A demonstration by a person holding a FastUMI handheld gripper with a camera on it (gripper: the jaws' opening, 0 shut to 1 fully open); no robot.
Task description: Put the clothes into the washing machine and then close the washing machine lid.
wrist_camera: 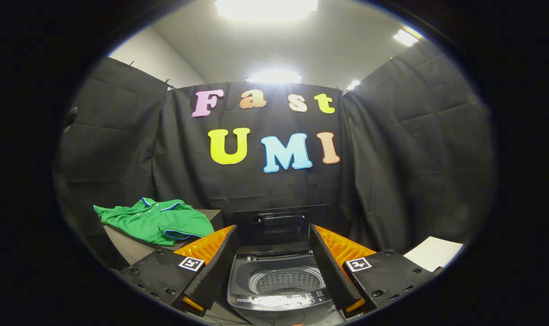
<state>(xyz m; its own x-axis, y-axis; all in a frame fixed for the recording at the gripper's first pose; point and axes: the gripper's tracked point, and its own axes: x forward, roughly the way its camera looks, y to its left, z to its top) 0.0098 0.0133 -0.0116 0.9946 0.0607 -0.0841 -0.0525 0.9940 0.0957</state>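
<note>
We see the claw (274, 246) held wide apart, its two fingers (213, 267) spread to either side of the scene with nothing between them but open air. Framed in the gap between the fingers, and just beyond them, stands a small grey top-loading washing machine (279, 292). Its dark lid (279, 224) is raised upright at the far side, leaning back toward the black cloth wall (392, 181) of the booth. Inside we can make out the pale perforated drum (287, 280), with no clothing visible in the part we can see, and a glossy control panel (283, 301) along the near rim catches the ceiling light.

To the left of the machine, beyond the left finger, a bright green polo shirt with blue-trimmed collar and sleeves (159, 219) lies rumpled on a grey-brown table (129, 246). It sits well apart from the claw and outside the machine. On the right, beyond the right finger, a white sheet of paper (433, 252) lies flat.
</note>
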